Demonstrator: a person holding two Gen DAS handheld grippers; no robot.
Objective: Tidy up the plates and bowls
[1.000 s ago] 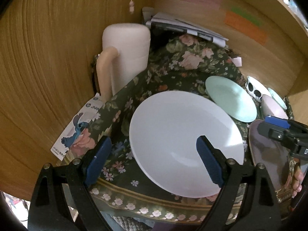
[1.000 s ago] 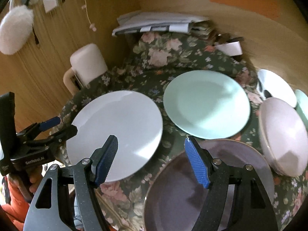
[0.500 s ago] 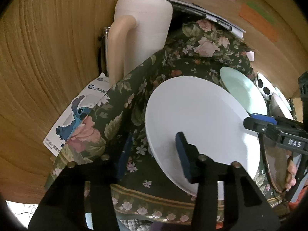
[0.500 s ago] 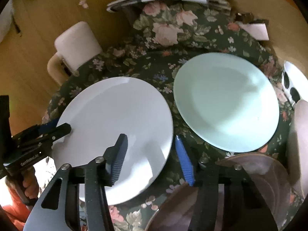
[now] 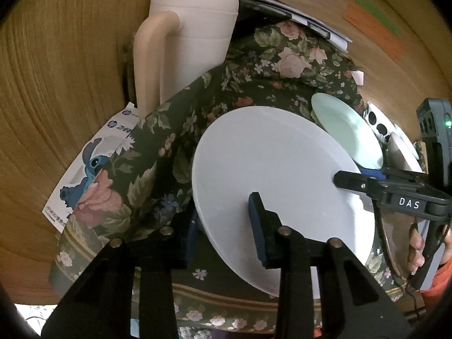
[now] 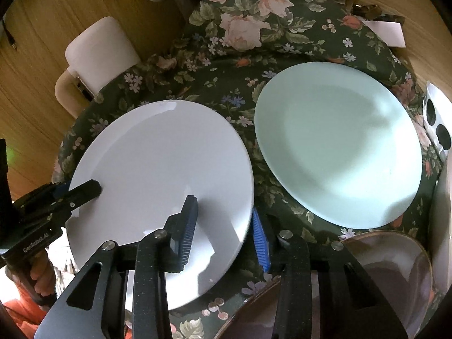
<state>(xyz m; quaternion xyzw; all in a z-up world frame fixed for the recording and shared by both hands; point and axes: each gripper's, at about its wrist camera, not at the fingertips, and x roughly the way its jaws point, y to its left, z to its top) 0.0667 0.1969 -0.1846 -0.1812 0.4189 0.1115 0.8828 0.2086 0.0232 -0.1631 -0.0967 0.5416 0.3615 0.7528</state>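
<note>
The white plate [image 6: 161,186] lies on the floral cloth [image 6: 254,56] over the worktop, beside the pale green plate [image 6: 339,144]. Both grippers have just been closing on its opposite rims: the left gripper [image 5: 223,226] and the right gripper [image 6: 223,226] each straddle an edge, one finger above, one below, grasping it. Sorting looks barely begun: the brown gold-rimmed plate [image 6: 395,276] and the other dishes at the right edge remain spread out, unstacked.

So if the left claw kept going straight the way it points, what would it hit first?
The white plate: the left claw, whose jaws have just been closing, straddles its rim. Pushed on, it would probably jam against the plate and the floral cloth under it.
</note>
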